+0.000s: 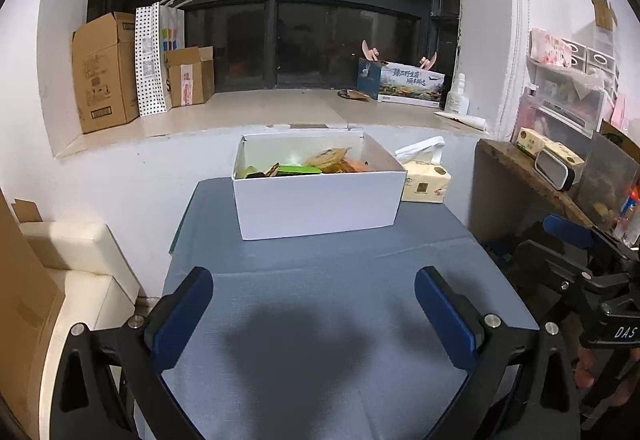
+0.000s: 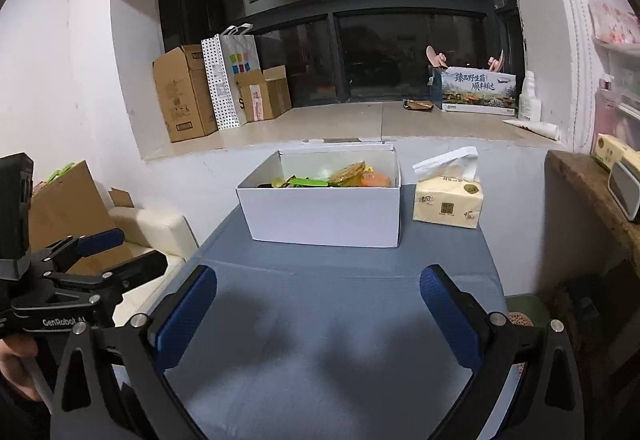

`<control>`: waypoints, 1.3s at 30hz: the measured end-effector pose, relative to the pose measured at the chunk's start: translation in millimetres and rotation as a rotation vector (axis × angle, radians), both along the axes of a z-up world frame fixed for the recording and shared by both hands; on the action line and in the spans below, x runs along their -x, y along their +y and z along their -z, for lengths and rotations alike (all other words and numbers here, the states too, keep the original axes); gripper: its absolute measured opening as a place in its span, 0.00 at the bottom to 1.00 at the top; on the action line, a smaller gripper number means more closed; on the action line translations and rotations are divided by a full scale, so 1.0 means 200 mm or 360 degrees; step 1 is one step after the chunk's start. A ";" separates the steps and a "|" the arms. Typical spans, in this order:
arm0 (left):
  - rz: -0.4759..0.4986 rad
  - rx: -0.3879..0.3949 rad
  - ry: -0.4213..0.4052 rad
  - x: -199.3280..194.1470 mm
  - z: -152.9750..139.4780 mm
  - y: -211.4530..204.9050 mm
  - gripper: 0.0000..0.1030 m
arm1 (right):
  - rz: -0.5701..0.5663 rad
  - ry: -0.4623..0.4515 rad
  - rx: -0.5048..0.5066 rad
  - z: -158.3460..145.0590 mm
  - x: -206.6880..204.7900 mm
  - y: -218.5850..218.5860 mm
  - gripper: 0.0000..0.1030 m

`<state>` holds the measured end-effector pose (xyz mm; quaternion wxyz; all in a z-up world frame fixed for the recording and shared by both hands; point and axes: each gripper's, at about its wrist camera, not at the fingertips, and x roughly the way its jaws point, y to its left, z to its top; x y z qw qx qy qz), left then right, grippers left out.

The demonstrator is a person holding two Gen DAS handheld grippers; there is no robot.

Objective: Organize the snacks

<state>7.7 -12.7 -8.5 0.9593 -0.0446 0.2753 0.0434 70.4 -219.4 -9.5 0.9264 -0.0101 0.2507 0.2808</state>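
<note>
A white cardboard box stands at the far end of the blue-grey table. Several snack packets lie inside it: green, brown and orange ones. The box also shows in the right wrist view, with the snacks inside. My left gripper is open and empty, over the table short of the box. My right gripper is open and empty, also short of the box. The left gripper shows at the left of the right wrist view.
A yellow tissue pack stands on the table right of the box. A window ledge behind holds cardboard boxes, a paper bag and a printed box. A cream seat is left; a wooden shelf is right.
</note>
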 end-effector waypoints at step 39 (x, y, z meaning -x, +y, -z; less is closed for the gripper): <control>-0.0024 -0.0018 0.0048 -0.02 0.01 0.01 1.00 | -0.0009 0.0013 0.0028 -0.01 0.01 0.02 1.00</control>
